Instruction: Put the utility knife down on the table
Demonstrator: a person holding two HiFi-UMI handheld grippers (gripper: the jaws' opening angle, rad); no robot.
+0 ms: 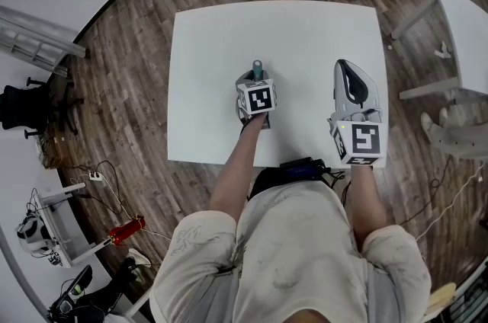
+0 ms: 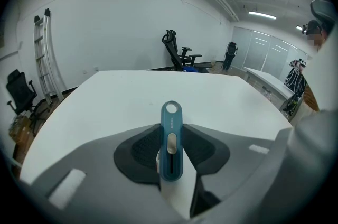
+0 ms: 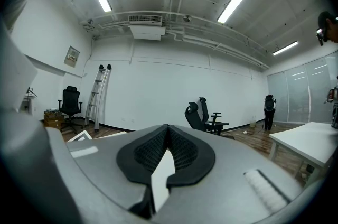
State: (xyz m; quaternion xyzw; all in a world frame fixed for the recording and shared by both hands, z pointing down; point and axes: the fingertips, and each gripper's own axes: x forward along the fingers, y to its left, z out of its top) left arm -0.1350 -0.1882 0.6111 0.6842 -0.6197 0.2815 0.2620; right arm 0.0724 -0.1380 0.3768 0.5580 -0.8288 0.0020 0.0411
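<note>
Head view: the left gripper (image 1: 256,82) is over the white table (image 1: 213,70), near its front edge. The utility knife (image 1: 258,69) projects from its jaws toward 12 o'clock. The right gripper (image 1: 349,78) lies at 3 o'clock of the left, well apart.

Left gripper view: the jaws are clamped on the teal knife body, and its holed end points away over the tabletop. Contact with the table cannot be determined.

Right gripper view: the jaws are closed together and hold nothing.
</note>
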